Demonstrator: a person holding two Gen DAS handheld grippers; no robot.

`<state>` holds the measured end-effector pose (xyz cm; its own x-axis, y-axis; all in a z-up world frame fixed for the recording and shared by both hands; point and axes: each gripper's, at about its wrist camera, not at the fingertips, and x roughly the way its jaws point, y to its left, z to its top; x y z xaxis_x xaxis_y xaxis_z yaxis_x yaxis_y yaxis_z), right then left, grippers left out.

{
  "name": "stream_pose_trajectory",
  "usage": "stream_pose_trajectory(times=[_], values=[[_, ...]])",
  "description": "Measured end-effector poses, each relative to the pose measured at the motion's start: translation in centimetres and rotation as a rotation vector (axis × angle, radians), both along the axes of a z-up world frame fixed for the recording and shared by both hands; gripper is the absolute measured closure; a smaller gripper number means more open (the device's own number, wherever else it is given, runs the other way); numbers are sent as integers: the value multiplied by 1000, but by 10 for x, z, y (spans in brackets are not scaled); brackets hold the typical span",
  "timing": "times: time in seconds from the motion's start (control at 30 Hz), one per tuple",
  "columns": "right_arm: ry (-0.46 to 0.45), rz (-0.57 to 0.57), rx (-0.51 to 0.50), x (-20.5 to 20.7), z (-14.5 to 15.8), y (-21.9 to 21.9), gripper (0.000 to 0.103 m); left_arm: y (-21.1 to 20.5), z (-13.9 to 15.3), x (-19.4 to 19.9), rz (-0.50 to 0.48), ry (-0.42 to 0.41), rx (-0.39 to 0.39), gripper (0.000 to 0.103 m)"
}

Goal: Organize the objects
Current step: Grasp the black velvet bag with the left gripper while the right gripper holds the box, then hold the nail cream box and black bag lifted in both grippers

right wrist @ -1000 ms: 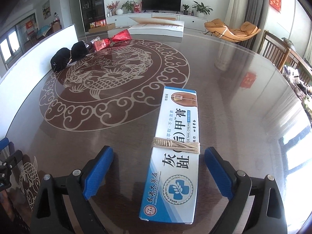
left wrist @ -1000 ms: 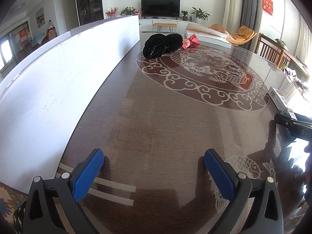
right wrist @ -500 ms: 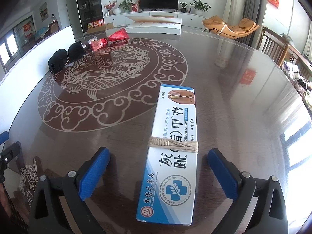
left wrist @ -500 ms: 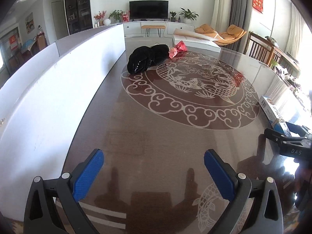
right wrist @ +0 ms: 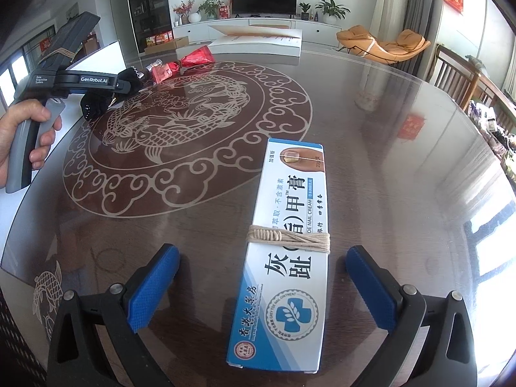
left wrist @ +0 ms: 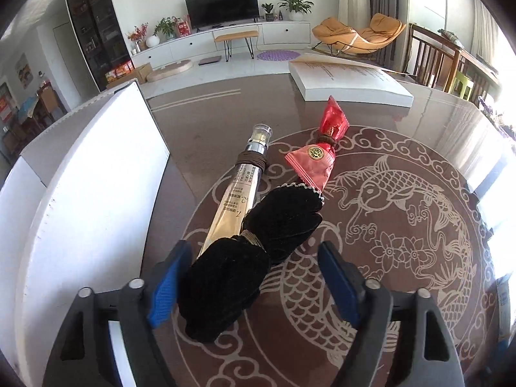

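Note:
In the left wrist view my left gripper (left wrist: 254, 282) is open around the near end of a black velvet pouch (left wrist: 248, 251) tied at its middle. A silver tube (left wrist: 240, 190) lies beside it on the left and a red wrapped packet (left wrist: 317, 158) lies beyond. In the right wrist view my right gripper (right wrist: 264, 287) is open, with a blue and white cream box (right wrist: 287, 251) bound with twine lying flat between its fingers. The left gripper (right wrist: 80, 80) shows far left there, over the black pouch (right wrist: 96, 101).
The dark glass table (left wrist: 403, 225) carries a pale fish pattern. A white board (left wrist: 84, 200) stands along the table's left side. A flat white box (left wrist: 348, 80) lies at the far edge. Chairs (right wrist: 467, 77) stand to the right.
My left gripper has moved far forward across the table and now has its open fingers around the black pouch. My right gripper has stayed over the cream box.

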<state>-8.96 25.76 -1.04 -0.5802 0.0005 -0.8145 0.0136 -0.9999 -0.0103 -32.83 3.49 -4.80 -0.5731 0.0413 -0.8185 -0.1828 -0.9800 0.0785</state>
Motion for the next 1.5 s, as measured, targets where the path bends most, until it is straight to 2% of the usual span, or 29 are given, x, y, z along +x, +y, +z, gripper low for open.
stream_pose_trajectory(times=[0.03,0.1,0.37,0.53,0.67,0.9,1.2,1.3,1.4,1.5], values=[[0,0,0,0,0,0,0,-3,-5,1,8,-20,29,75],[0,0,0,0,0,0,0,-4,-5,15,21,3,36,77],[0,0,0,0,0,0,0,17,-4,148,20,-50,59,75],[0,0,0,0,0,0,0,26,-5,187,29,-32,37,71],[0,0,0,0,0,0,0,27,-7,196,26,-27,17,63],[0,0,0,0,0,0,0,19,-10,192,55,-20,-3,35],[-1,2,-6,0,0,0,0,20,-10,183,32,-29,-12,25],[-36,32,-14,-6,0,1,0,18,-11,179,28,-36,-11,19],[-60,42,-23,-11,1,6,0,12,-13,178,46,-39,18,14],[-47,47,0,-10,-1,6,0,4,-17,177,81,-39,70,6]])
